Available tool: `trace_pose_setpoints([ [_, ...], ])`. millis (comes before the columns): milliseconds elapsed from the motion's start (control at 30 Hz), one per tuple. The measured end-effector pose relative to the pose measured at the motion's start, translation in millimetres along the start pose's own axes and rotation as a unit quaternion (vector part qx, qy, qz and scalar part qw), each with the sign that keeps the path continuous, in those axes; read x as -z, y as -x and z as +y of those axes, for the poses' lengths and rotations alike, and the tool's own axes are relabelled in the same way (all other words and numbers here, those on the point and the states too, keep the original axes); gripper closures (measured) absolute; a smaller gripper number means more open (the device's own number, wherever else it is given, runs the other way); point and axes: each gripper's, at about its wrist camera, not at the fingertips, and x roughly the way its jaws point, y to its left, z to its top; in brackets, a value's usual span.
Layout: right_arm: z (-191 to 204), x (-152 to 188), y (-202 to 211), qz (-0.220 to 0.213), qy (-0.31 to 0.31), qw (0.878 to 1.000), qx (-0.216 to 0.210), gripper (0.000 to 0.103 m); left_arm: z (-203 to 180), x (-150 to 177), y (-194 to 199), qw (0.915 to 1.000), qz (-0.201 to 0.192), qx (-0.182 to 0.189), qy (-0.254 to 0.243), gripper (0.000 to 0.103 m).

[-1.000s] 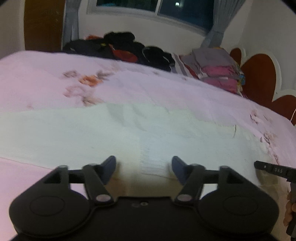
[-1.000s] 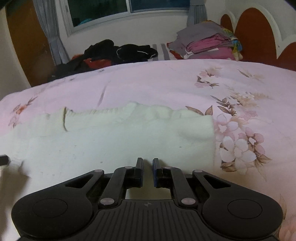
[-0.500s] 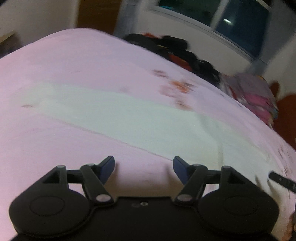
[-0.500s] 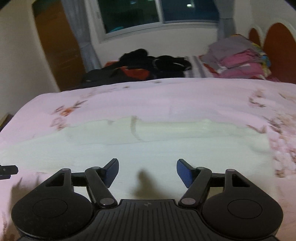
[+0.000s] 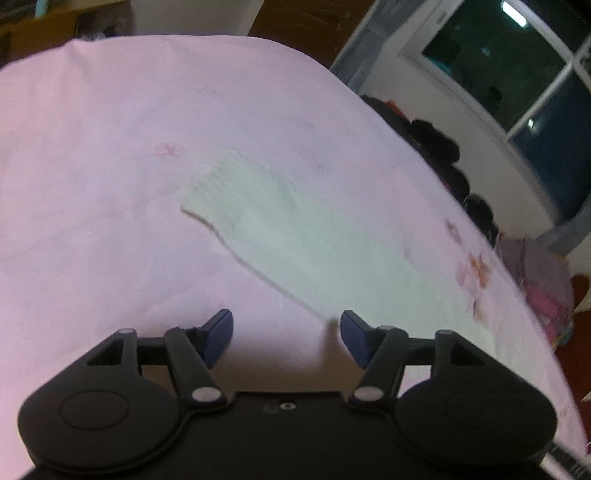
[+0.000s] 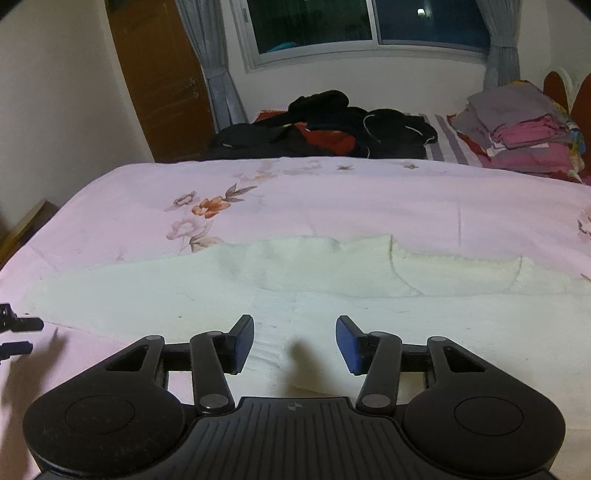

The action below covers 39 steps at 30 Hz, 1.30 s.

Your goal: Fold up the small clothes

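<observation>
Nearest the cameras: left hand-held gripper [image 5: 286, 334] is hovering over pink sheet, jaws wide but closing, nothing between its blue pads.
Right hand-held gripper [image 6: 294, 341]: is hanging above the garment, jaws closing from fairly wide, gripping nothing.
Garment: a cream knit sweater [image 6: 332, 295], soft and ribbed at the cuff, is lying flat across the bed; its long sleeve [image 5: 266, 218] is stretching out flat.
Bed [image 6: 369, 192]: is wearing a smooth pink floral sheet.
Far edge: dark clothes pile [image 6: 332, 125] and folded stack [image 6: 524, 133] are sitting.
Room: curtained window [image 6: 369, 26], wooden door [image 6: 159, 81].
</observation>
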Motion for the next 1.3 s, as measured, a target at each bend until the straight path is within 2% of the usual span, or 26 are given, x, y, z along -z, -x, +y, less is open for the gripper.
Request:
trace_pose_setpoints([
  [167, -4, 6, -13, 0.012, -0.006, 1.0, 0.017, 0.053, 5, -14, -16, 0.9992, -0.018, 0.023, 0.029, 0.045],
  [233, -6, 6, -13, 0.008, -0.01, 1.0, 0.022, 0.053, 5, -17, -21, 0.9989, -0.028, 0.018, 0.034, 0.063],
  [267, -7, 5, -14, 0.005, -0.012, 1.0, 0.025, 0.053, 7, -19, -24, 0.9986, -0.033, 0.015, 0.039, 0.068],
  [300, -7, 6, -15, 0.005, -0.01, 1.0, 0.029, 0.053, 8, -20, -26, 0.9984, -0.036, 0.011, 0.043, 0.081],
  [333, -7, 7, -19, 0.01, -0.008, 0.999, 0.034, 0.053, 8, -21, -27, 0.9982, -0.037, 0.007, 0.047, 0.09],
  [400, -9, 14, -35, 0.049, -0.004, 0.998, 0.036, 0.053, 6, -19, -30, 0.9977, -0.04, 0.008, 0.053, 0.096],
  [467, -8, 17, -36, 0.041, 0.007, 0.998, 0.039, 0.053, -1, -18, -27, 0.9979, -0.048, 0.009, 0.043, 0.099],
  [533, -11, 14, -32, 0.036, -0.007, 0.999, 0.028, 0.053, -8, -18, -17, 0.9977, -0.061, 0.016, 0.025, 0.099],
  [700, -22, 12, -16, 0.014, -0.034, 0.999, 0.018, 0.053, -63, -9, 12, 0.9919, -0.085, 0.073, -0.059, 0.099],
  [833, -32, 12, 1, 0.006, -0.045, 0.999, 0.019, 0.053, -127, 12, 33, 0.9776, -0.08, 0.132, -0.143, 0.099],
  [1033, -60, 20, 35, -0.014, -0.068, 0.997, 0.037, 0.053, -228, 71, 43, 0.9459, -0.039, 0.225, -0.231, 0.099],
  [1167, -84, 28, 60, -0.025, -0.083, 0.995, 0.054, 0.053, -277, 119, 30, 0.9273, 0.005, 0.264, -0.266, 0.099],
  [1300, -108, 39, 82, -0.028, -0.1, 0.992, 0.07, 0.053, -310, 175, 15, 0.9064, 0.056, 0.284, -0.307, 0.099],
])
